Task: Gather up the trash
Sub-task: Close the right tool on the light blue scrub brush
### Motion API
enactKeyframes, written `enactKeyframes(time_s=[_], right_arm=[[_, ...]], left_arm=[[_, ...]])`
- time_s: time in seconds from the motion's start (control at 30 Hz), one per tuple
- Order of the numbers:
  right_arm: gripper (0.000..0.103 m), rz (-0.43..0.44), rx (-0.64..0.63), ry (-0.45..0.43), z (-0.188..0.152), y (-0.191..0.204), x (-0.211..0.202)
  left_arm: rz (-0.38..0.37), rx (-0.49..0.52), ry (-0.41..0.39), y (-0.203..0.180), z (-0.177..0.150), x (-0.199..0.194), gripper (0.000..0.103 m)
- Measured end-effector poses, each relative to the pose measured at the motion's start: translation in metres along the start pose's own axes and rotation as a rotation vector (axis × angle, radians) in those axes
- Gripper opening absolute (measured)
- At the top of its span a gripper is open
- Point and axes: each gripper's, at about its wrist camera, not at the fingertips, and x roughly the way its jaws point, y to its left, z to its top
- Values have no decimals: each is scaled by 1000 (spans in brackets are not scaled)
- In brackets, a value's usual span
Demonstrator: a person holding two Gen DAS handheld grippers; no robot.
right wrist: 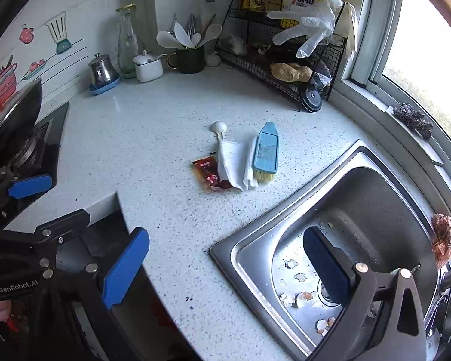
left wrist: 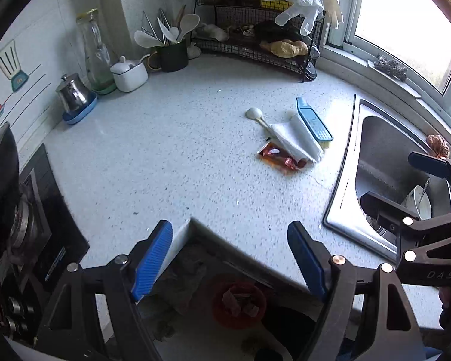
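Observation:
A torn red sauce packet (left wrist: 281,158) lies on the speckled counter (left wrist: 171,150), partly under a folded white cloth (left wrist: 297,138); it also shows in the right wrist view (right wrist: 209,173). Eggshell pieces (right wrist: 299,296) lie in the steel sink (right wrist: 375,192). A red bin (left wrist: 239,303) with scraps sits on the floor below the counter edge. My left gripper (left wrist: 230,258) is open and empty above the counter's front edge. My right gripper (right wrist: 225,270) is open and empty, over the sink's near left corner; it shows at the right in the left wrist view (left wrist: 406,180).
A blue scrub brush (right wrist: 266,153) and a white spoon (right wrist: 219,129) lie by the cloth (right wrist: 236,165). A stove with a black wok (right wrist: 12,114) is at the left. Jars, a utensil cup (right wrist: 191,58) and a wire rack (right wrist: 285,60) line the back wall.

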Motion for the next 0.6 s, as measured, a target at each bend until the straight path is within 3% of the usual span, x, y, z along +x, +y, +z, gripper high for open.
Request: enactKeyframes(time_s=[0.27, 0.6], right_arm=[[102, -15, 21, 83, 49, -37, 61], [102, -6, -19, 171, 77, -58, 118]], left_arm=[[-8, 1, 57, -8, 65, 68, 77], [5, -17, 146, -5, 99, 132, 77]])
